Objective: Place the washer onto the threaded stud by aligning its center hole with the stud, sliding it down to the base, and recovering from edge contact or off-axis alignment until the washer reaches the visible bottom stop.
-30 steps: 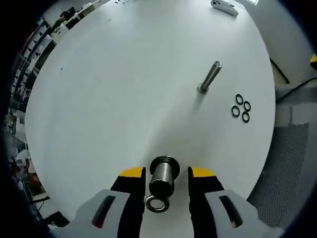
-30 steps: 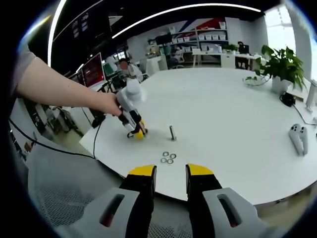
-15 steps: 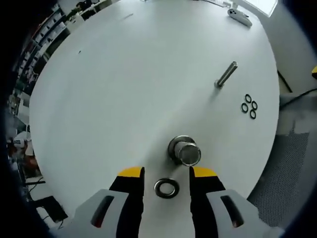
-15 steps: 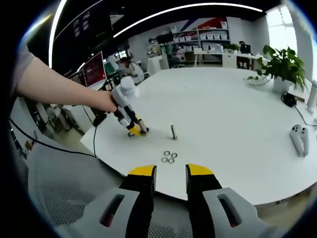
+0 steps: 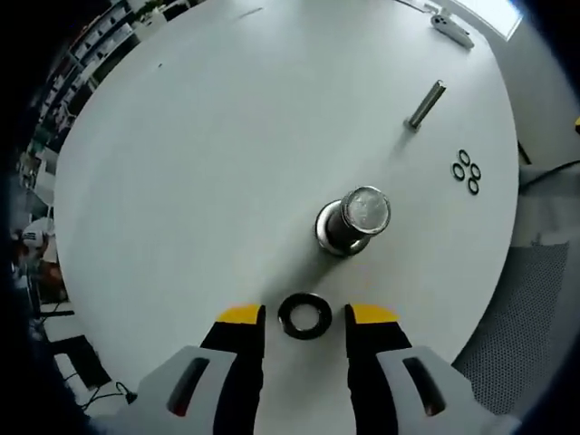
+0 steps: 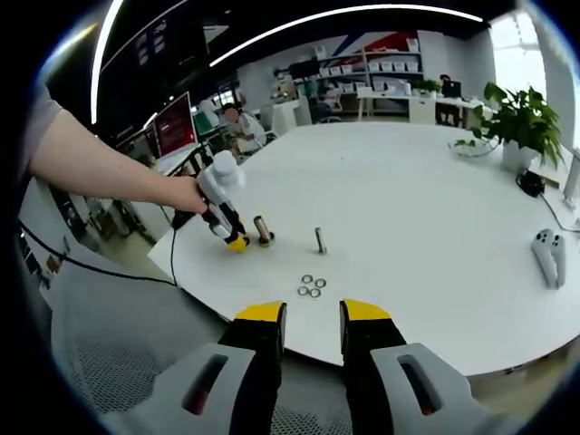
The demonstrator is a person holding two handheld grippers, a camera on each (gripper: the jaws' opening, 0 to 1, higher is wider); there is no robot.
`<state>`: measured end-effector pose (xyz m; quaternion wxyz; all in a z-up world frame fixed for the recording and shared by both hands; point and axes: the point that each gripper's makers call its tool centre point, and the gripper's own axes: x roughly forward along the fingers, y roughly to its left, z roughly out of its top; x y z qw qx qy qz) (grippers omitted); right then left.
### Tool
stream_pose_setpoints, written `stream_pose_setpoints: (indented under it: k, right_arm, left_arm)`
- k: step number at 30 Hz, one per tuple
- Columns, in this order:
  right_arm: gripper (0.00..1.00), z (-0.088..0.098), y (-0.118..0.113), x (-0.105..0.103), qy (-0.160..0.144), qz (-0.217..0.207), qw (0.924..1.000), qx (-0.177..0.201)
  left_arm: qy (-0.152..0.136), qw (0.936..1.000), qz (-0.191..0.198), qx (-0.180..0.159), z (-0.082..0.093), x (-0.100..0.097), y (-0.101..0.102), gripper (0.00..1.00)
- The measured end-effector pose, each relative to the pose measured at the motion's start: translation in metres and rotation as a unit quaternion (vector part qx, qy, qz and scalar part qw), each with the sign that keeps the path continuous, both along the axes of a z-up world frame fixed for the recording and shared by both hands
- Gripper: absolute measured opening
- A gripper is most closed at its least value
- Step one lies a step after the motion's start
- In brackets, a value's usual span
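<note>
1. My left gripper (image 5: pixel 304 319) is spread wide, gripping nothing; the washer (image 5: pixel 304 316) lies flat between its tips.
2. Stud (image 5: pixel 354 220) stands at one o'clock from the washer.
3. My right gripper (image 6: pixel 313 314) is parted, empty.

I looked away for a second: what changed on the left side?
The left gripper drew back from the stud, jaws open, with the washer lying loose on the table between them. The thin bolt, four spare washers and right gripper stayed put.
</note>
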<state>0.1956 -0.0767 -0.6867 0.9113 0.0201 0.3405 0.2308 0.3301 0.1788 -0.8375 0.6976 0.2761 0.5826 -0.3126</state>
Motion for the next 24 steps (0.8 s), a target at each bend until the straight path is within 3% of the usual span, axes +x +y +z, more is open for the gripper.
stream_pose_setpoints:
  k: [12,24]
  right_arm:
    - [0.26,-0.0001,-0.0008,0.0003,0.000,-0.001,1.0000,0.000]
    - [0.26,-0.0019,-0.0014,-0.0012,0.005,-0.002,1.0000,-0.004]
  left_arm:
    - [0.009,0.9993,0.036,-0.007,-0.0005,-0.0036,0.0055,0.31]
    - [0.022,0.9992,0.033,0.005,-0.0007,-0.0033,0.0047,0.32]
